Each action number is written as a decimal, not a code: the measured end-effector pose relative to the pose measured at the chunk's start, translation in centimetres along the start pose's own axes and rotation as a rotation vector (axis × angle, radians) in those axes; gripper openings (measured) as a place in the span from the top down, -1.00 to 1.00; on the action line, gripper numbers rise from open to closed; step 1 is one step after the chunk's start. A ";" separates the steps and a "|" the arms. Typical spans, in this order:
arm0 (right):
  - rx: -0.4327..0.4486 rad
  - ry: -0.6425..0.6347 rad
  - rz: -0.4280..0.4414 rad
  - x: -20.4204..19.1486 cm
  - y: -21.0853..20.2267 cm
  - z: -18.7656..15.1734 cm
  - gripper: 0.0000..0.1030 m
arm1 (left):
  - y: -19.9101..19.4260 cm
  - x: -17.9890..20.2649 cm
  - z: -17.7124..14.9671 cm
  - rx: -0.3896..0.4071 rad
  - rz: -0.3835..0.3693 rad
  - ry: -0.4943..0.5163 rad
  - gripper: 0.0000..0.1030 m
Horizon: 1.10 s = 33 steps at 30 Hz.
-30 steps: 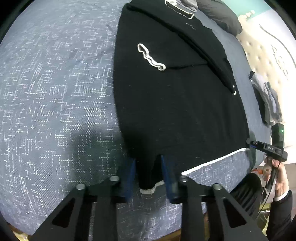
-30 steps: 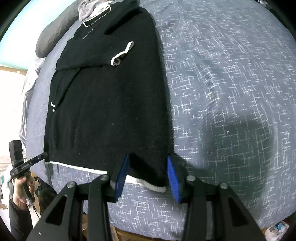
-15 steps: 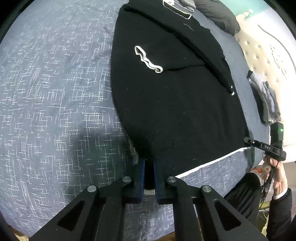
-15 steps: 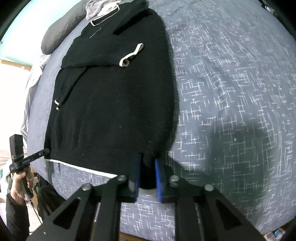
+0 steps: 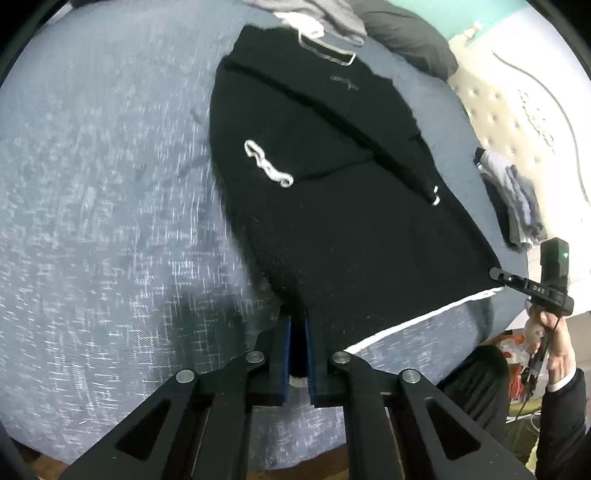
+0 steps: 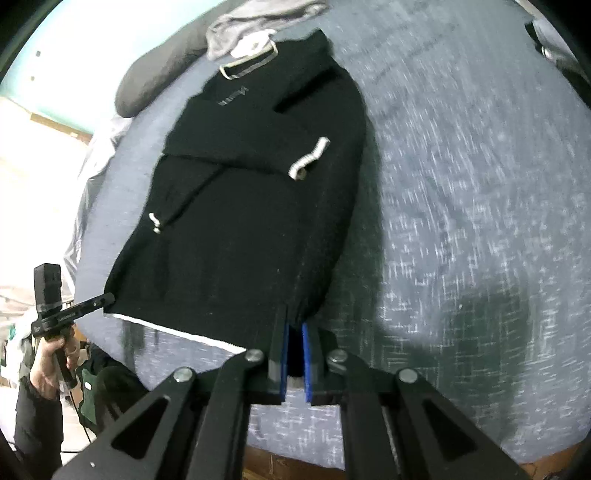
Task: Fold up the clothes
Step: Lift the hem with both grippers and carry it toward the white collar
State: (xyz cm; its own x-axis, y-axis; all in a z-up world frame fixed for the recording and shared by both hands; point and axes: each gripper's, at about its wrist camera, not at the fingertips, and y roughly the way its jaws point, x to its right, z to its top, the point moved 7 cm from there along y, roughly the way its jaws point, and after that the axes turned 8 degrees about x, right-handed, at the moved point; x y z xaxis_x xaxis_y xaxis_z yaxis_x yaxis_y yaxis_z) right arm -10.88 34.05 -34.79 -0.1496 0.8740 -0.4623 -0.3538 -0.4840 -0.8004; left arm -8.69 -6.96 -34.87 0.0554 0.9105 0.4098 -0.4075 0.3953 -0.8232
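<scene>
Between the left gripper [image 5: 298,345] pads: near hem corner of black sweater [image 5: 332,206], pinched. Right gripper [image 6: 294,350]: pinching the opposite corner. Beyond both: sweater body spread on bed [image 5: 92,184], sleeves folded in. Risk: thin grip slipping, folded sleeves sliding loose.

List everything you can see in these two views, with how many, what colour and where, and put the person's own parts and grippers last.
Sweater: one, black with white trim, flat on the bed, sleeves folded across its front, hem corners pinched.
Bedspread: one, grey-blue with white flecks, under the sweater.
Pillow: one, dark grey, beyond the collar.
Grey garment: one, crumpled past the collar.
Folded clothes: one grey and dark pile, bed edge by the headboard.
Headboard: one, cream, tufted.
Left gripper: black with blue pads, shut on one hem corner.
Right gripper: the same, shut on the other corner.
Hand: one per view, holding the other gripper's handle.
</scene>
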 end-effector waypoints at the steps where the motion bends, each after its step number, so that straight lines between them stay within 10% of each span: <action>1: 0.009 -0.008 0.004 -0.4 -0.5 0.2 0.90 | -0.3 0.6 -0.3 0.006 0.000 0.005 0.87; 33: 0.203 -0.141 0.067 -7.7 -11.0 3.4 0.93 | -10.4 6.0 2.3 0.164 -0.021 0.117 0.88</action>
State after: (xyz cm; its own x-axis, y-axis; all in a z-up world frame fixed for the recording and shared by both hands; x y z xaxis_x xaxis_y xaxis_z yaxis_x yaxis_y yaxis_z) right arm -8.99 32.84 -21.09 -0.3011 0.8446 -0.4427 -0.5144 -0.5348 -0.6703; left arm -6.16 -5.86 -22.92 0.1671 0.9140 0.3698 -0.5473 0.3980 -0.7362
